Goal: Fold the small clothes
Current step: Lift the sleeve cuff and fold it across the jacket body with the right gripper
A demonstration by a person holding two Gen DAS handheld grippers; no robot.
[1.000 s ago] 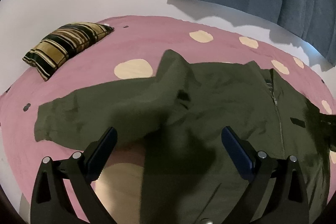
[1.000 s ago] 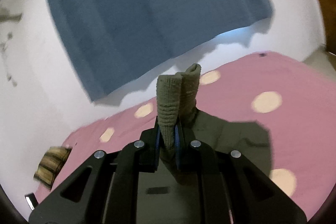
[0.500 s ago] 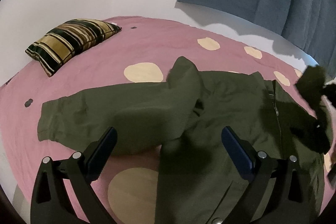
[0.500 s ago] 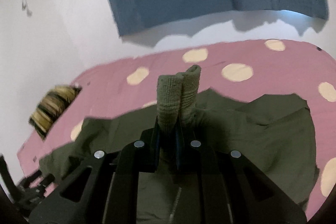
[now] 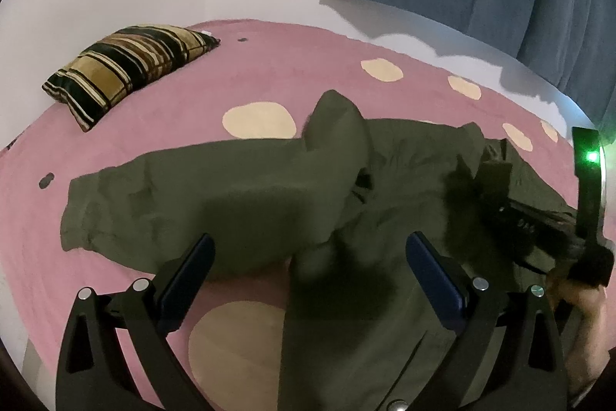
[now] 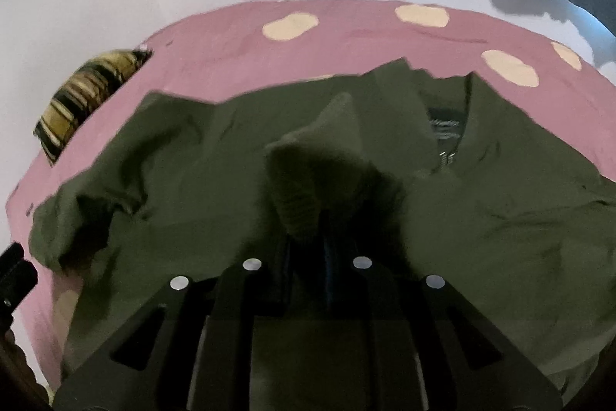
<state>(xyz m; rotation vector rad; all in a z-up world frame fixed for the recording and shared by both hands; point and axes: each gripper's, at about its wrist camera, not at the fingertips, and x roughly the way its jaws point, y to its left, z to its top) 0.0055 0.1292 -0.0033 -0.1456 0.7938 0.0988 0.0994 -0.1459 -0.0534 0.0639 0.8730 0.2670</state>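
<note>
1. My left tongs (image 5: 308, 264) gape empty, low over the olive jacket (image 5: 215, 195) spread on the pink dotted bed (image 5: 161, 126); its left sleeve waits.
2. My right tongs (image 6: 308, 249), jaws just easing apart, pinch the ribbed cuff (image 6: 296, 207); I judge release comes next.
3. Striped pillow (image 5: 127, 64) and wall well clear.

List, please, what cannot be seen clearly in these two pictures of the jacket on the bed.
- Right gripper: in the right wrist view, shadow and blur hide whether its pads press the ribbed cuff.
- Olive jacket hem: cut off by the lower edge and the left gripper in the left wrist view.
- Collar label: text too small and blurred, right wrist view.
- Striped cushion: blurred in the right wrist view.
</note>
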